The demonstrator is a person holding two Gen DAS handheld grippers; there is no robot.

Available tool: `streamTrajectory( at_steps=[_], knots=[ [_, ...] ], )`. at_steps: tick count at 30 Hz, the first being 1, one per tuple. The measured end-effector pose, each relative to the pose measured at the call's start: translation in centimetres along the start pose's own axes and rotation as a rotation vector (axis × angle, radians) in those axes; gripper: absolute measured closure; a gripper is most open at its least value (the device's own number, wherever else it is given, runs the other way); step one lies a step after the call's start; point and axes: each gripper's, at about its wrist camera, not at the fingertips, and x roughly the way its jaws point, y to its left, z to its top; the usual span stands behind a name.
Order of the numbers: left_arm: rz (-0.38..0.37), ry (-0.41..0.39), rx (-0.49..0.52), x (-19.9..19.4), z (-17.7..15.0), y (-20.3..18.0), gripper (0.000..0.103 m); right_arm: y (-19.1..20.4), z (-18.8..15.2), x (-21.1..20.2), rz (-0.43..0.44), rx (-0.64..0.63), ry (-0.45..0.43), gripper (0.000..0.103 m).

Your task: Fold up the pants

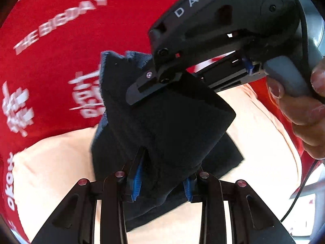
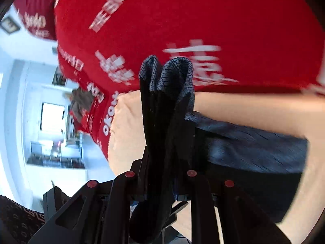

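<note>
The pants (image 1: 168,122) are dark navy knit cloth with a grey-blue ribbed edge, held up in the air in front of the person. My left gripper (image 1: 162,183) is shut on a bunched fold of them, blue pads pressing the cloth from both sides. In the left wrist view the right gripper (image 1: 150,81) comes in from the upper right and clamps the upper edge of the same cloth. In the right wrist view my right gripper (image 2: 160,183) is shut on a thick fold of the pants (image 2: 168,109), which stands up between the fingers and trails off right.
The person's red shirt (image 1: 61,30) with white lettering fills the background close behind the cloth, above beige trousers (image 1: 52,162). The person's hand (image 1: 300,105) grips the right tool's handle. A bright white room (image 2: 40,101) shows at the left of the right wrist view.
</note>
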Motion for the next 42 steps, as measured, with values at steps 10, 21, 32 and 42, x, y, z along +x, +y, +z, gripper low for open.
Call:
streamTrajectory(
  at_steps=[10,21,32,42],
  knots=[
    [0.007,0.157,0.142,8.6,-1.0,-9.0,0.069,-14.7,-4.4,-0.3,-0.096,0.141,0.006,0.084],
    [-0.076,0.176,0.117,5.3,-2.7,-6.8,0.025,-17.0,-5.9,0.4,-0.112,0.150,0.003,0.077],
    [0.036,0.287,-0.258,4.1,-4.1,5.4,0.025,-15.1,-9.9,-2.7,-0.308,0.119,0.015,0.063],
    [0.031,0.395,-0.429,6.2,-7.2,9.6,0.025,-14.1,-12.2,-2.7,-0.466,0.092,0.020,0.063]
  ],
)
